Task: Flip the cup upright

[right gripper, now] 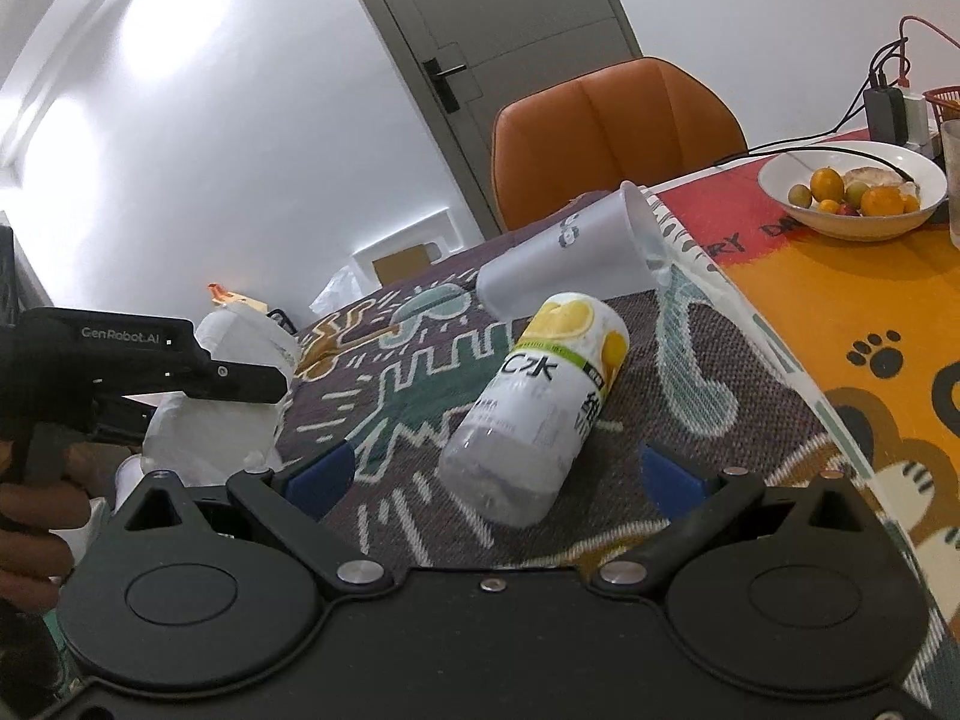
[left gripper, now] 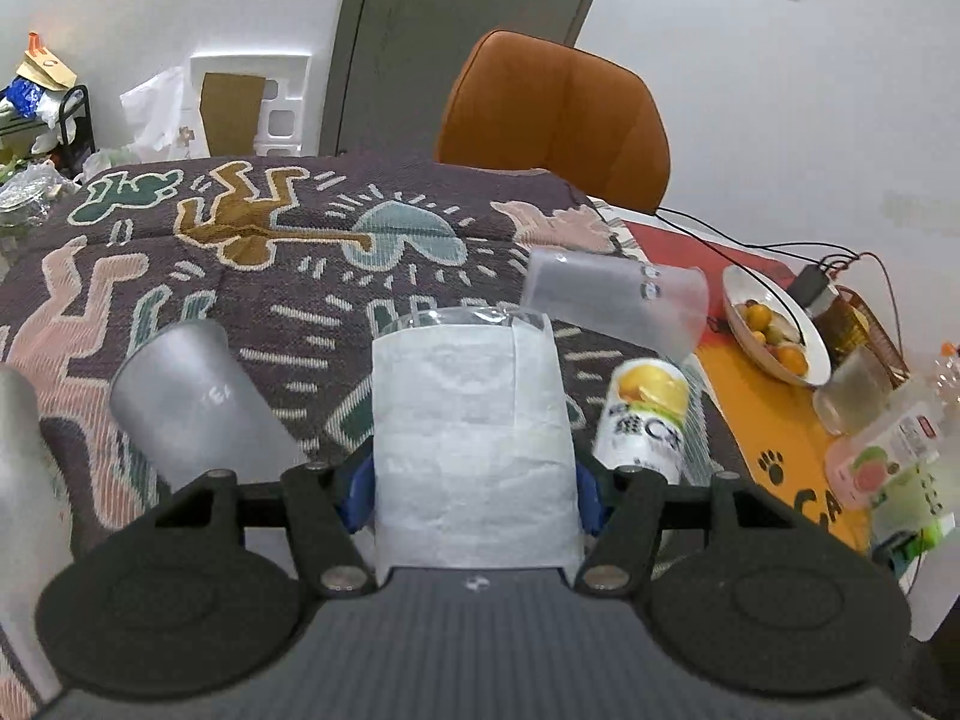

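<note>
Left gripper (left gripper: 471,480) is clamped on a paper-wrapped glass cup (left gripper: 471,420), rim pointing away from it. Just left of those fingers lies a grey cup (left gripper: 192,402); ahead and right, a frosted cup (left gripper: 612,300) on its side and a lemon bottle (left gripper: 648,414). Right gripper (right gripper: 498,474) is spread wide, holding nothing, the lemon bottle lying between its blue fingertips (right gripper: 318,471).

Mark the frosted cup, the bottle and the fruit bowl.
frosted cup (right gripper: 570,264): right wrist view, middle of its side wall, lying tipped.
bottle (right gripper: 540,396): right wrist view, on its label.
fruit bowl (right gripper: 852,225): right wrist view, outer front wall.
</note>
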`<state>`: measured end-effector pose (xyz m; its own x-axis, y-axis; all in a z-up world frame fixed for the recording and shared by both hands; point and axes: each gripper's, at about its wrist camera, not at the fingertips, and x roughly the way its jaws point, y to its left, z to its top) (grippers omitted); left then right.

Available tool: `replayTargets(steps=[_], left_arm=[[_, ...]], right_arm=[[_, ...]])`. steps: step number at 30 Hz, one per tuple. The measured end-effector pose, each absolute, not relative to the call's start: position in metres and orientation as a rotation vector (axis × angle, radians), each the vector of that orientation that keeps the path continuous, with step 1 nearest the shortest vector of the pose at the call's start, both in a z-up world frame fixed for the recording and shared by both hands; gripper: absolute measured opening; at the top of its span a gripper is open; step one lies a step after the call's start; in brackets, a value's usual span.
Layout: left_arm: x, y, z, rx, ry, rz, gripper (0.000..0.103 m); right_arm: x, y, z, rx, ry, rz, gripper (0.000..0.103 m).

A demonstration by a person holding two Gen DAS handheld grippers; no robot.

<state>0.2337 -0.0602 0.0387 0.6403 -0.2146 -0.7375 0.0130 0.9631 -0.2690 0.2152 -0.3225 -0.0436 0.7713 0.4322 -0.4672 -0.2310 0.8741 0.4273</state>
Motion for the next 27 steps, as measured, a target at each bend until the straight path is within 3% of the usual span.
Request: replayTargets(steps=[27], left_arm=[[0.13,-0.046,-0.008,-0.233,0.919,-0.15,0.062]], right_arm=[[0.156,-0.307,-0.067,0.288,0.68,0.401,0.103]])
